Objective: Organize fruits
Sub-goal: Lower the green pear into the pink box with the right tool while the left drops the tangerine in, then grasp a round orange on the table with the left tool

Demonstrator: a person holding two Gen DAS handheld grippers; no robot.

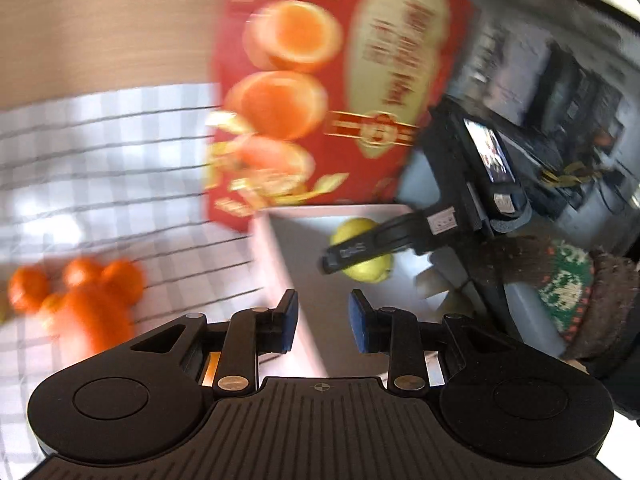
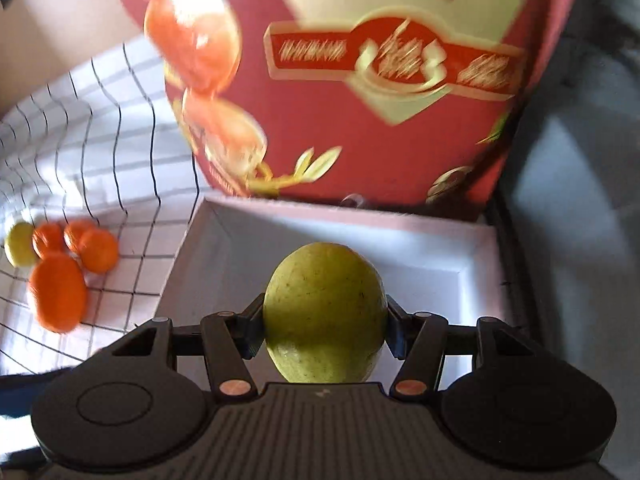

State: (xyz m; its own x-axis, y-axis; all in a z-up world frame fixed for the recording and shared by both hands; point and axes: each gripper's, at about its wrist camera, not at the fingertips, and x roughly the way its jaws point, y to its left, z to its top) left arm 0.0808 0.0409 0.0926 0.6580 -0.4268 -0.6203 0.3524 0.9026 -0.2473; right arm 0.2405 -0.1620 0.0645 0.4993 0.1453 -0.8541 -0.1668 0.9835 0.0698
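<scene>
Between your right gripper's (image 2: 325, 330) fingers sits the lemon (image 2: 325, 312), clamped on both sides, over the white box (image 2: 224, 240). Behind it, the red lid (image 2: 360, 120) stands up. Off to its left, oranges (image 2: 68, 268) and a second lemon (image 2: 18, 244) cluster on the checked cloth (image 2: 100, 140). Your left gripper (image 1: 323, 326) hangs spread and holding nothing, by the box's left wall.

A white cloth with a thin black grid (image 2: 100, 128) is spread over the tabletop, lit in bright patches. A pale wood-grain surface (image 1: 104, 28) is seen beyond its far edge. Dark blurred furniture (image 1: 560, 92) is seen rightward.
</scene>
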